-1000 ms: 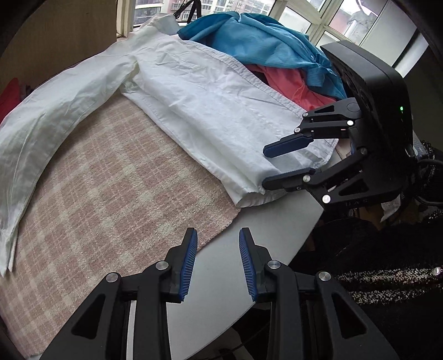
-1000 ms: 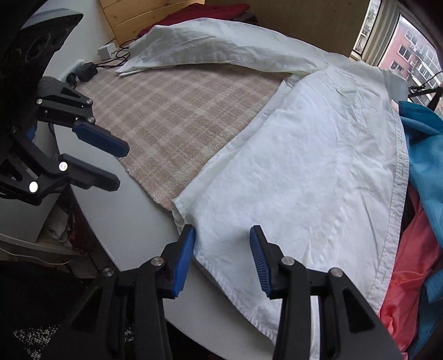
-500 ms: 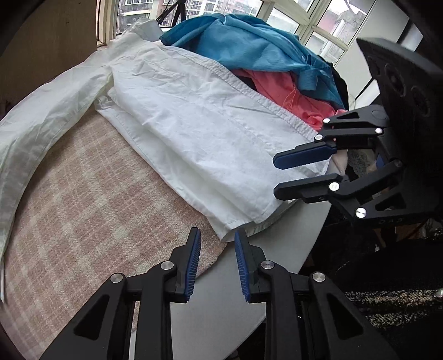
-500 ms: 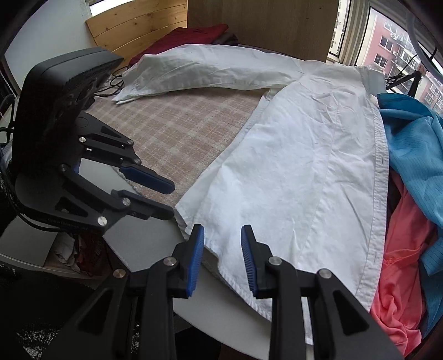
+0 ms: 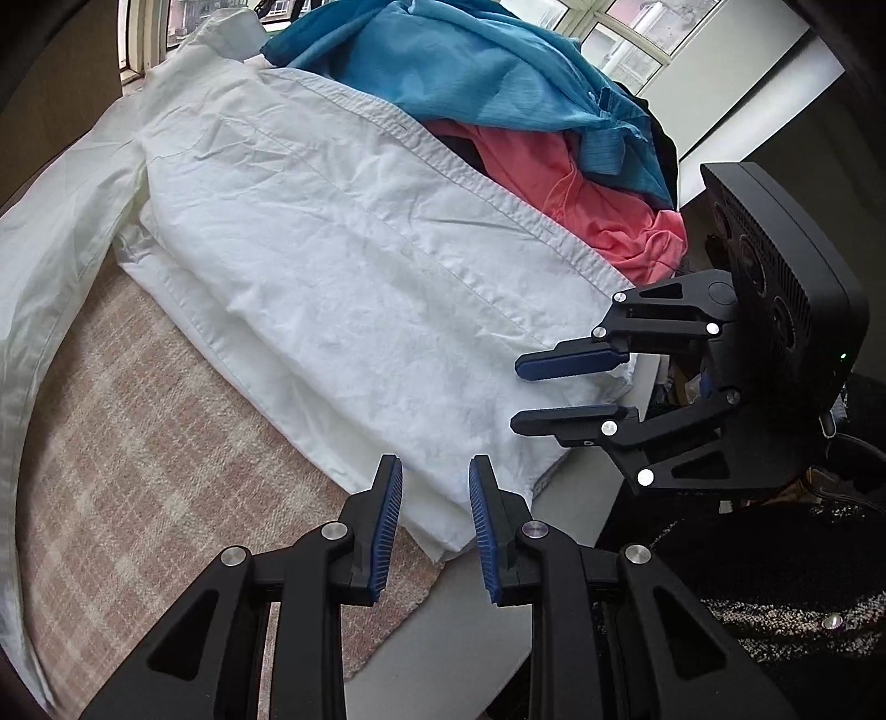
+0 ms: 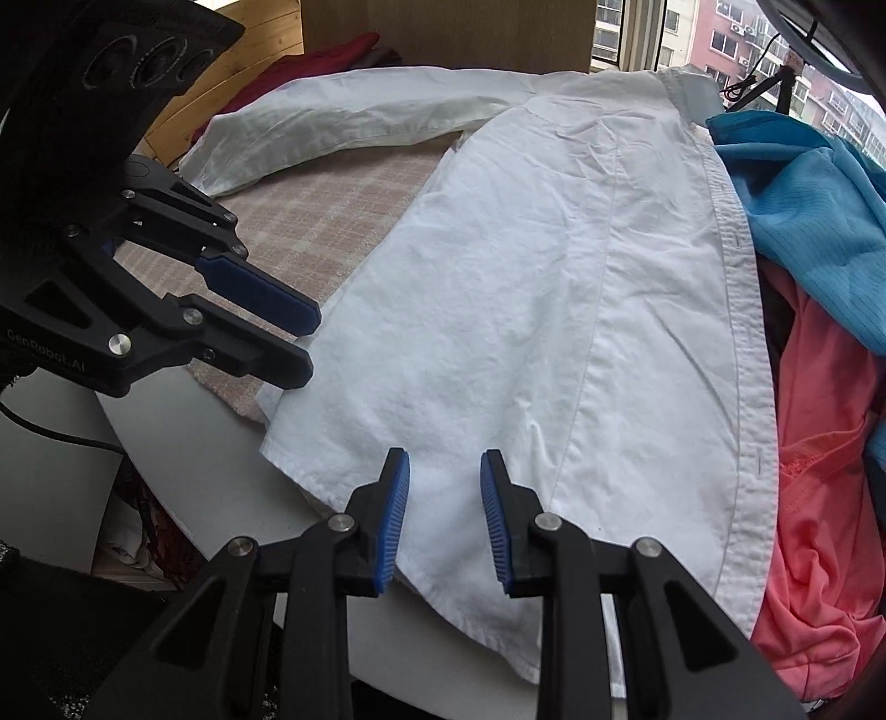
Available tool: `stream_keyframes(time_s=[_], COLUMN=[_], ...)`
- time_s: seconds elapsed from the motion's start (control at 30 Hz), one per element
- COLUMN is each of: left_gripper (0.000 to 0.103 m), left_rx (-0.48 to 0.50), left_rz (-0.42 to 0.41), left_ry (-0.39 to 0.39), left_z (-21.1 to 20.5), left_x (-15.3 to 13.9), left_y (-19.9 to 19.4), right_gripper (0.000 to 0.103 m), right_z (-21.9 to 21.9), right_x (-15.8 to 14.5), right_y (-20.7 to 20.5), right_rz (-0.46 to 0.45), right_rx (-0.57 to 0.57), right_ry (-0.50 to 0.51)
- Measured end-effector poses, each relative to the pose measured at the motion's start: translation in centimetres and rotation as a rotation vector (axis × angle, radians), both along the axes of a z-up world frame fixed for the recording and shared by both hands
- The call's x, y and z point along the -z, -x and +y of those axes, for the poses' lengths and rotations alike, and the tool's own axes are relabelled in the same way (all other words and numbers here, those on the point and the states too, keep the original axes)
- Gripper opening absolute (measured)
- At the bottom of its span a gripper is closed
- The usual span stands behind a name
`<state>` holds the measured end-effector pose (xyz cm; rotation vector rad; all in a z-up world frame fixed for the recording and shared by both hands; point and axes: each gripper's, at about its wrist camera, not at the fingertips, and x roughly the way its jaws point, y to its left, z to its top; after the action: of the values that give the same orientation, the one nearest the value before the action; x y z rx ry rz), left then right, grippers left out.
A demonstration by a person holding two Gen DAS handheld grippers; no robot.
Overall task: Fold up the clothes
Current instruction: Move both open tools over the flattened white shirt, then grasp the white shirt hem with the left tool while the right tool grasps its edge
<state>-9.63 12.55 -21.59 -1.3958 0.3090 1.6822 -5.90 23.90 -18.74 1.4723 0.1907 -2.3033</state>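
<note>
A white shirt [image 5: 354,266] lies folded lengthwise on a pink plaid cloth [image 5: 138,443], its sleeve [image 6: 343,122] stretched out to the far side. My left gripper [image 5: 434,490] is open and straddles the hem's near corner, with cloth between its blue pads. In the right wrist view that same left gripper [image 6: 307,343] sits at the shirt's left corner. My right gripper [image 6: 443,487] is open too, its pads either side of the hem edge [image 6: 443,554]. From the left wrist view, the right gripper [image 5: 515,396] has one finger above and one below the hem's other corner.
A heap of blue [image 5: 498,72] and coral [image 5: 598,205] clothes lies against the shirt's buttoned edge. The round grey table [image 5: 470,637] ends just behind the hem. Windows [image 6: 720,44] lie beyond, and a wooden board [image 6: 232,72] with red cloth [image 6: 332,52] stands at the far left.
Both grippers have moved forward onto the shirt's hem, so cloth now lies between their pads. Their fingers stand a little closer together than a second ago.
</note>
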Motion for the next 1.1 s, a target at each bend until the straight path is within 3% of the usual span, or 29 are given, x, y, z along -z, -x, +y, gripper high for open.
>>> stream_keyframes(time_s=[0.03,0.13,0.3,0.6,0.63,0.7,0.73,0.77,0.93,1.03,1.1], left_gripper=[0.023,0.001,0.0,0.001,0.003,0.016,0.026,0.029,0.029,0.029,0.029], left_rx=[0.005,0.012,0.032,0.052,0.046,-0.002,-0.029,-0.057,-0.142,-0.136,-0.12], left_rz=[-0.006,-0.023,0.003,0.037,0.049,0.092,0.114,0.135,0.132,0.169,0.217], left_ry=[0.02,0.063,0.024,0.011,0.017,0.019,0.019,0.02,0.025,0.035,0.042], left_z=[0.3,1.0,2.2,3.5,3.3,1.3,0.1,-1.0,-5.4,-5.1,-4.2], left_x=[0.2,0.6,-1.9,-4.2,-4.3,-4.4,-4.4,-4.4,-1.4,0.2,0.7], left_y=[0.2,0.8,1.4,2.0,2.0,1.8,1.7,1.6,-2.1,-4.5,-5.5], right_gripper=[0.026,0.028,0.046,0.046,0.043,0.002,0.002,0.002,0.002,0.002,0.002], right_z=[0.2,0.3,-1.3,-2.2,-1.7,-0.7,0.2,1.0,5.5,7.2,7.4], right_x=[-0.2,-1.0,-1.7,-1.4,-1.3,-1.1,-1.3,-1.5,-3.9,-5.6,-6.4], right_y=[-0.2,-1.1,-2.7,-1.2,-0.7,0.0,0.3,0.6,1.8,2.6,3.0], right_rz=[0.004,0.022,0.094,0.196,0.181,0.15,0.137,0.124,0.105,0.102,0.106], right_rx=[0.009,0.005,-0.04,0.03,0.044,0.074,0.098,0.122,0.248,0.293,0.293], right_ry=[0.016,0.042,0.045,-0.016,0.006,0.052,0.086,0.119,0.296,0.376,0.379])
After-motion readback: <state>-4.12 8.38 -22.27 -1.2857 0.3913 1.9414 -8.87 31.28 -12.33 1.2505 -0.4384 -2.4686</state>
